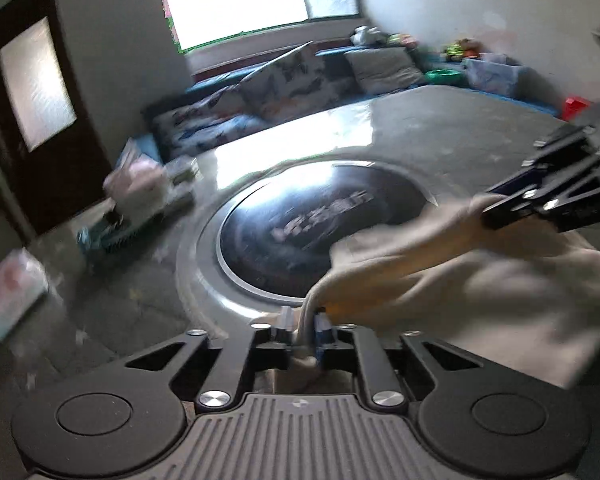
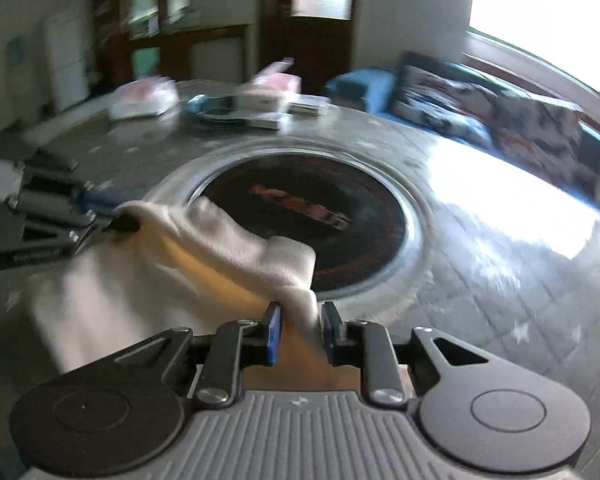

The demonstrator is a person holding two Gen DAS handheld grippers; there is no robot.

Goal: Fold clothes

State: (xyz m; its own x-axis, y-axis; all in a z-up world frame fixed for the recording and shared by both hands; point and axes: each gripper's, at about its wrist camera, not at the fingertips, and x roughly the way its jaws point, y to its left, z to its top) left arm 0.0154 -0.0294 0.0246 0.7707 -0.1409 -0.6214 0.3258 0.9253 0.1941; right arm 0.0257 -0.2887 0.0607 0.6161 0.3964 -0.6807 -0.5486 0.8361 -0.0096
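A cream-white garment point(image 1: 480, 280) hangs stretched between my two grippers above a round grey table point(image 1: 440, 136). My left gripper point(image 1: 304, 322) is shut on one edge of the garment. My right gripper point(image 2: 300, 322) has its blue pads point(image 2: 274, 332) close around another edge of the garment point(image 2: 228, 256). In the left wrist view the right gripper point(image 1: 496, 208) comes in from the right, clamped on the cloth. In the right wrist view the left gripper point(image 2: 112, 216) comes in from the left, also on the cloth. Both views are motion-blurred.
A dark round inset plate point(image 1: 312, 224) sits in the table's middle, also in the right wrist view point(image 2: 320, 224). Boxes and packets point(image 2: 256, 100) lie along the table's far side. A cushioned bench point(image 1: 260, 96) runs beneath a bright window. A dark door point(image 1: 32, 104) stands left.
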